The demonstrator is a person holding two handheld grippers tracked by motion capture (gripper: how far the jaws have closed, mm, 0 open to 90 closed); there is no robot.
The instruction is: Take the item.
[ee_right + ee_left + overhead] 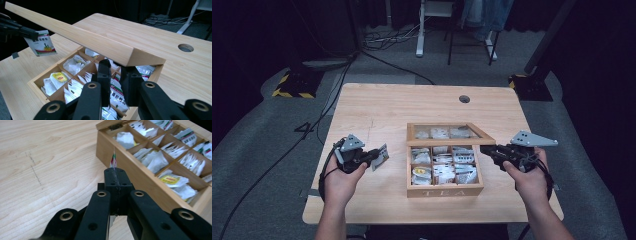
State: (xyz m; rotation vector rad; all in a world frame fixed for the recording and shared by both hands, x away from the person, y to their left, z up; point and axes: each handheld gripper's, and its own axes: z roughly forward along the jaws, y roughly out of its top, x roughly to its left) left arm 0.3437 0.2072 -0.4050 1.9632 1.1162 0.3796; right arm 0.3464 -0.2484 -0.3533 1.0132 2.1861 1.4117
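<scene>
A wooden tea box (444, 190) marked TEA sits mid-table, its compartments filled with tea sachets (443, 169). Its windowed lid (447, 126) stands raised and tilted. My right gripper (484, 149) is at the lid's right front corner, jaws shut on the lid's edge (140, 58), with the fingertips (104, 67) just under it. My left gripper (373, 156) hovers left of the box, shut on a single white tea sachet (381, 156) with red and green print. That sachet is edge-on above the closed jaws (113, 160) and hangs at the far left of the right gripper view (41, 44).
The light wooden table (377, 107) has a round cable hole (464, 99) at the back. Cables, a yellow-striped stand base (292, 86) and desk legs lie on the grey floor beyond it. Bare tabletop lies left of and behind the box (50, 157).
</scene>
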